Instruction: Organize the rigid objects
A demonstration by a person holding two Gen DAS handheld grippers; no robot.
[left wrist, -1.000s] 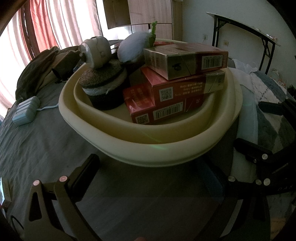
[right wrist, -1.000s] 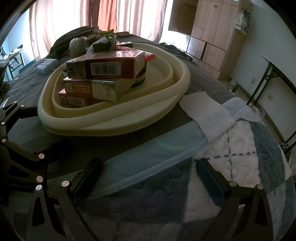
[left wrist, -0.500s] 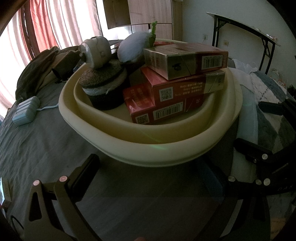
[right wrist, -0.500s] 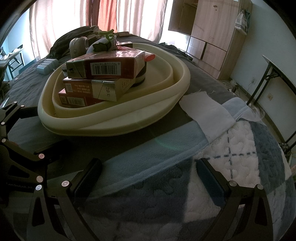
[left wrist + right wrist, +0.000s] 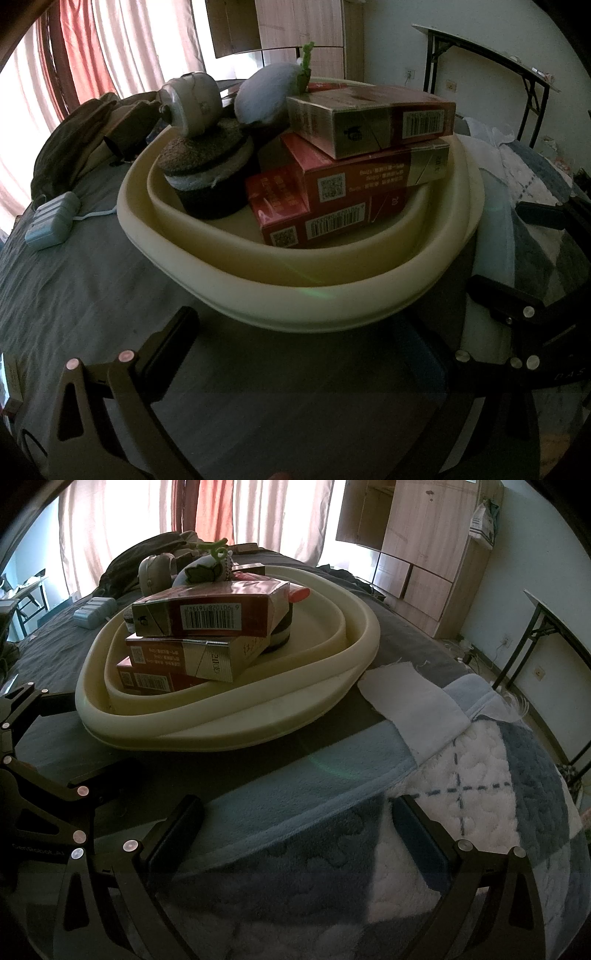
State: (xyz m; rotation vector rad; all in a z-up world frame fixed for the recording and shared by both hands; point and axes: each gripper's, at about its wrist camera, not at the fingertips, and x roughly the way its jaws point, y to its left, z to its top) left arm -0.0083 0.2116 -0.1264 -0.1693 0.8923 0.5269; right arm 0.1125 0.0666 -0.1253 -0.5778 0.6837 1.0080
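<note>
A cream basin [image 5: 306,306] sits on the bed; inside it are three red boxes [image 5: 369,177] stacked crookedly, one dark round sponge [image 5: 207,155] beside them. Both grippers, left [image 5: 306,350] and right [image 5: 295,823], hang in front of the basin – jaws apart, empty.

The left gripper [image 5: 306,350] has a black skeletal frame with triangular cut-outs behind each jaw, round silver screw heads near the finger roots, and flat dark pads lining the inner faces. The right gripper [image 5: 295,827] is built alike: black struts, silver screws behind both jaws, a bluish pad inside the right-hand jaw. Faint pale lettering marks its frame outside the left-hand jaw.
</note>
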